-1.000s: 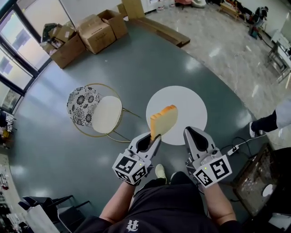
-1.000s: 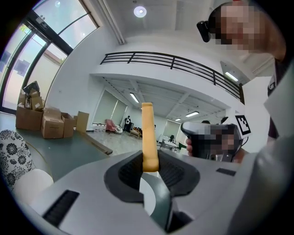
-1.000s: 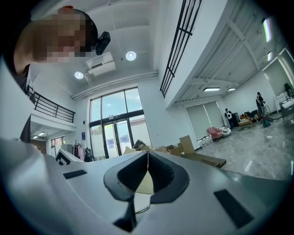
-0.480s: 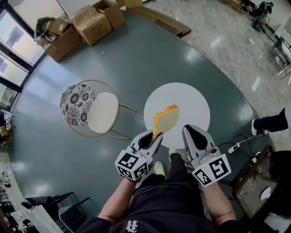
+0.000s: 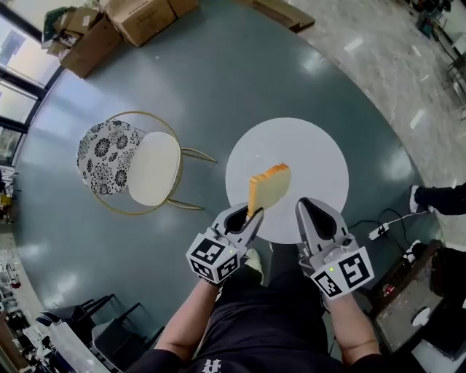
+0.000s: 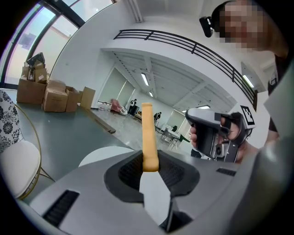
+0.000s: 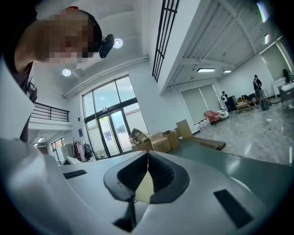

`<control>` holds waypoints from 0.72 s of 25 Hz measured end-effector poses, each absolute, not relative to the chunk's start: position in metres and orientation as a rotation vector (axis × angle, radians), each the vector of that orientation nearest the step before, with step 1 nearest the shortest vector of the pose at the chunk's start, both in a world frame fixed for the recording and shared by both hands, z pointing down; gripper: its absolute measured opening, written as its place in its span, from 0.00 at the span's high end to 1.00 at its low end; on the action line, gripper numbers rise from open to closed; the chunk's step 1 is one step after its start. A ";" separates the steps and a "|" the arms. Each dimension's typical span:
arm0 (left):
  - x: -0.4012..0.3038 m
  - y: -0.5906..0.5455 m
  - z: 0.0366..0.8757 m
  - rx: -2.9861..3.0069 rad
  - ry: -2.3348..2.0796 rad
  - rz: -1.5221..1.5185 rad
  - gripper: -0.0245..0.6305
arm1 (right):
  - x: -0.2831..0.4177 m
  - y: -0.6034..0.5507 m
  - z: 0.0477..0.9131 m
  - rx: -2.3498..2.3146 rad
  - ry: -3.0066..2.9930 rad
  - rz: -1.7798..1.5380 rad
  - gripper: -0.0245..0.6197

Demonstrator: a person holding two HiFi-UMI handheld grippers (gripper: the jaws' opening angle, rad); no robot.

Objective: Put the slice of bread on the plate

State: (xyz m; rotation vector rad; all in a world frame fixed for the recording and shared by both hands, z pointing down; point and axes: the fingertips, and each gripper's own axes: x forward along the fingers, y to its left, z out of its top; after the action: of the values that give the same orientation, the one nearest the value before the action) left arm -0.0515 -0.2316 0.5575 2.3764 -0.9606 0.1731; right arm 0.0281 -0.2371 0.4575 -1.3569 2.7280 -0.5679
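In the head view the left gripper (image 5: pixel 246 218) clenches the slice of bread (image 5: pixel 268 186) upright just beyond its tips, over the round white worktop (image 5: pixel 313 156), its own view shows the slice pinched edge-on, and the right gripper (image 7: pixel 148 156), in its view, is clenched on nothing.

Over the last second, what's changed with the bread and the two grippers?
The left gripper and right gripper have sunk toward the table, which now looks larger. The boxes slid to the picture's top edge. Nothing was grabbed or released. Unchanged: the left still clamps the bread upright, and the right is shut and empty.
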 end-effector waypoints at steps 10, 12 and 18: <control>-0.047 -0.265 0.647 2.276 -0.920 0.197 0.83 | 0.025 -0.268 0.532 -1.373 2.735 -0.656 0.95; -0.045 -0.271 0.665 2.249 -0.912 0.198 0.83 | 0.029 -0.273 0.546 -1.390 2.727 -0.673 0.95; -0.043 -0.280 0.703 2.142 -0.888 0.192 0.83 | 0.035 -0.280 0.572 -1.409 2.704 -0.718 0.95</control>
State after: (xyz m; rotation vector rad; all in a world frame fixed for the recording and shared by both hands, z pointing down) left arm -0.0431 -0.2798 0.7034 2.1418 -0.8875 0.1916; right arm 0.0348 -0.2801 0.5724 -1.4095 2.7043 -0.7185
